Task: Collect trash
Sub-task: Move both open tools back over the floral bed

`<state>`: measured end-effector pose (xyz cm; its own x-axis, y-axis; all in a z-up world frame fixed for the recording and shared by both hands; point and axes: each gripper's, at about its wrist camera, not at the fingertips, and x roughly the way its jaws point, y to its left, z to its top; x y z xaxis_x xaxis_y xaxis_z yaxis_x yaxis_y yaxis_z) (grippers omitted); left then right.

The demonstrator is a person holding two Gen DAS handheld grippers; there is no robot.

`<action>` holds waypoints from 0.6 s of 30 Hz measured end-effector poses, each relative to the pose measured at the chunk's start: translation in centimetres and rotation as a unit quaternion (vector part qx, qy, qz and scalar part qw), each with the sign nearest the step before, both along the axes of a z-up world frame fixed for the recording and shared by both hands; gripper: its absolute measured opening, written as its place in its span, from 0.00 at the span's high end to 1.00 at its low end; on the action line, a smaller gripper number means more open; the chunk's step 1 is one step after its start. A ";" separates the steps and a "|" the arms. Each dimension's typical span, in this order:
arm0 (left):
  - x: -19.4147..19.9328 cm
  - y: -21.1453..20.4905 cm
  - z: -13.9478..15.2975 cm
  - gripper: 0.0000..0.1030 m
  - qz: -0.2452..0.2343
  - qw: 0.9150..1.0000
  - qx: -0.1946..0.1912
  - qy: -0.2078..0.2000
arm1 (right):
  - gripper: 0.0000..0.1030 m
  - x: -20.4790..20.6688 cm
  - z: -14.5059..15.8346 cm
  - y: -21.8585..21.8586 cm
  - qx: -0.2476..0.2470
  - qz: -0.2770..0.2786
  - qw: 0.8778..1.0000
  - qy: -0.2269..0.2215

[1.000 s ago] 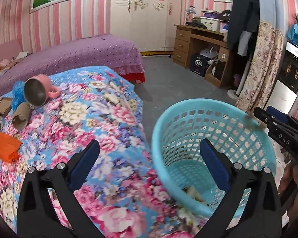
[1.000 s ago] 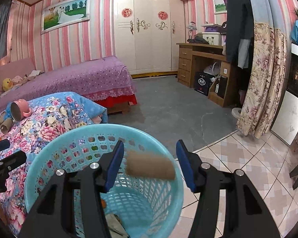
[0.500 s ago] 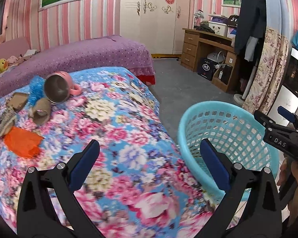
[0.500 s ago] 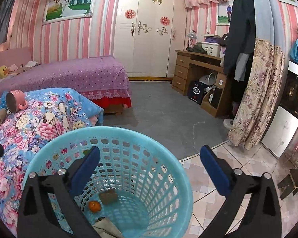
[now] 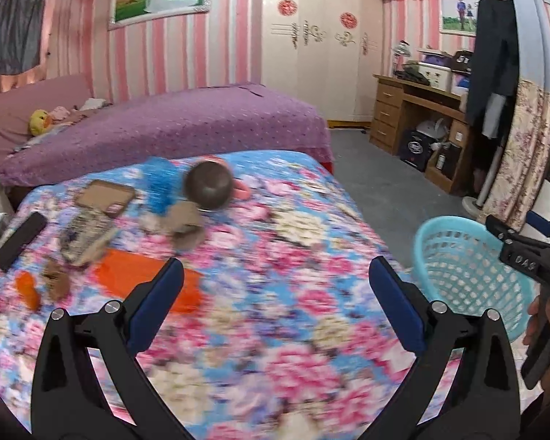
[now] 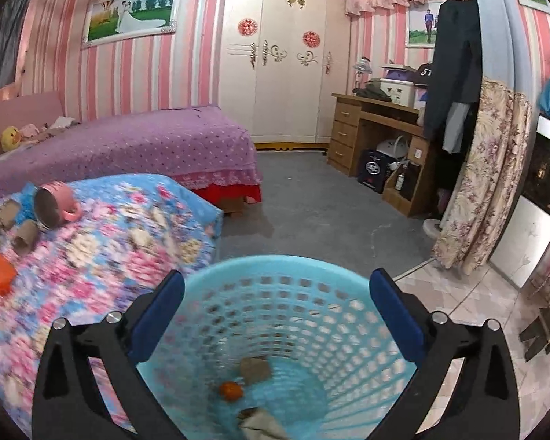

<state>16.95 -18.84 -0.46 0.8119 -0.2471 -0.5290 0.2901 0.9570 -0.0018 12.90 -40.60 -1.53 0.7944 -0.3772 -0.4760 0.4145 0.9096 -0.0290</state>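
Room: pink-striped bedroom, purple bed at back, wardrobe and desk far side, grey floor, tiles by the basket.

Surface: floral-quilt bed carries the trash. Soft, uneven, so items may sink or shift when pinched.

Basket: blue, on floor off the bed's right edge, directly under R hand-held gripper. Inside: a cardboard bit, a small orange thing, crumpled paper at the bottom.

Trash cluster, left-wrist view, far-left part of the bed:
- orange sheet, flat, nearest, just ahead-left of L hand-held gripper; its left finger overlaps the sheet's edge in view
- paper tube lying down; axis hard to call under blur, seems to run away from camera, slightly right
- flat carton, crumpled wrapper, small brown + orange scraps further left
- pink mug on its side, mouth to camera, and black remote – prob not trash

Key relation: all remaining trash lies ahead-left of L; R is well apart from it, over the basket. L is nearer, clearly.

Grippers: L jaws spread wide, nothing between. R jaws spread wide, nothing held.

Judgement: next pick is L's, likely the orange sheet or the tube. Sheet is flat on a soft quilt, so expect an edge pinch and a risk of grabbing fabric too. For the tube, close across its short axis. Left-wrist view is motion-blurred, so positions approx.
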 end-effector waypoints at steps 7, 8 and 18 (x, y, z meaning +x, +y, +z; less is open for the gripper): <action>0.3 7.3 1.1 0.05 0.042 0.999 0.010 -0.010 | 0.04 1.7 0.9 5.8 0.015 0.039 0.999 -0.002; 0.4 8.8 1.1 0.05 0.052 0.999 0.014 -0.009 | 0.04 2.0 0.8 6.9 0.013 0.046 0.999 0.002; 2.1 18.6 -1.5 0.05 0.114 0.993 -0.019 0.032 | 0.04 4.4 0.0 14.5 0.000 0.089 0.996 0.028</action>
